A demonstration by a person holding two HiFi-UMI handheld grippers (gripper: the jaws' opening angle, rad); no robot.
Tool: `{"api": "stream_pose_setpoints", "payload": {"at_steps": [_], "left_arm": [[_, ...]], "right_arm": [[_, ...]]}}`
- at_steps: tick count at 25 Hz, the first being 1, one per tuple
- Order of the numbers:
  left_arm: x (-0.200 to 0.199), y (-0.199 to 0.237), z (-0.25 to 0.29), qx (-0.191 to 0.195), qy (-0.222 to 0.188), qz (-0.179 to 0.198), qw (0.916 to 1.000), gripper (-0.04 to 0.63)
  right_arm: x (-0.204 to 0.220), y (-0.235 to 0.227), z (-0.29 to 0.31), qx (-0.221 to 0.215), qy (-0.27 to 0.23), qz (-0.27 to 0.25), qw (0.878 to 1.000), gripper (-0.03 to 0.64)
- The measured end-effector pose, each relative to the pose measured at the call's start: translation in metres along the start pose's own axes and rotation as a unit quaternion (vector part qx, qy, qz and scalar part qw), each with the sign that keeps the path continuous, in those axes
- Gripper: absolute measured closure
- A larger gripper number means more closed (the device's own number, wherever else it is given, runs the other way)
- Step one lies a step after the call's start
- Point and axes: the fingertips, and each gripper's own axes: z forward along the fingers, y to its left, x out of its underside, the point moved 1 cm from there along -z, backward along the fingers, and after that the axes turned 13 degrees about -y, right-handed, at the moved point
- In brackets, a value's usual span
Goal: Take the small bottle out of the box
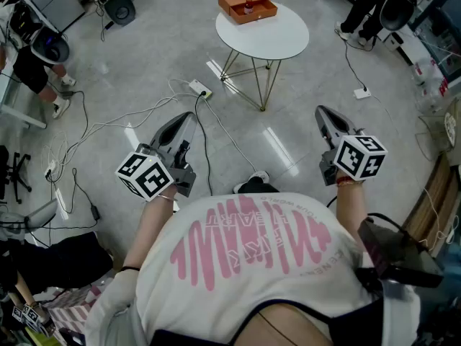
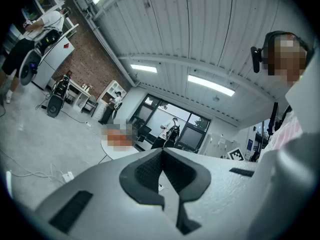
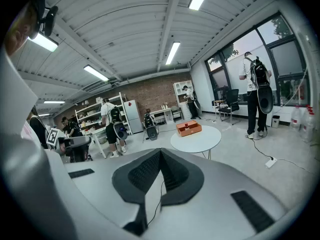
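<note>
An orange open box point(image 1: 247, 4) sits on the far side of a round white table point(image 1: 277, 38), with a small red-capped bottle point(image 1: 249, 6) standing inside it. In the right gripper view the box point(image 3: 189, 128) and bottle point(image 3: 186, 125) show small on the table point(image 3: 197, 140), well ahead. My left gripper point(image 1: 189, 116) and right gripper point(image 1: 321, 111) hang over the floor near my body, far short of the table. Both point forward, jaws shut on nothing. The left gripper point(image 2: 161, 153) and the right gripper point(image 3: 160, 152) each show pads meeting at the tip.
A power strip point(image 1: 200, 89) and loose cables cross the floor between me and the table. A plug point(image 1: 361, 92) lies to the table's right. People stand at the far right point(image 1: 367, 9) and far left point(image 1: 32, 63). A round black speaker point(image 1: 119, 7) stands at the back.
</note>
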Motion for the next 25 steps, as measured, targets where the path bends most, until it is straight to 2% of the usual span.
{"api": "stream_pose_setpoints", "payload": {"at_steps": [9, 17, 25], "left_arm": [[-0.004, 0.010, -0.004, 0.000, 0.000, -0.003, 1.0000, 0.588], [0.007, 0.033, -0.019, -0.035, 0.007, -0.017, 0.9992, 0.588], [0.016, 0.052, 0.007, -0.039, 0.023, -0.019, 0.9988, 0.588]], "right_arm": [[0.006, 0.010, 0.008, -0.001, 0.008, -0.001, 1.000, 0.614], [0.011, 0.004, 0.013, 0.011, 0.010, 0.019, 1.000, 0.614], [0.016, -0.018, 0.038, 0.008, 0.024, 0.030, 0.999, 0.614]]}}
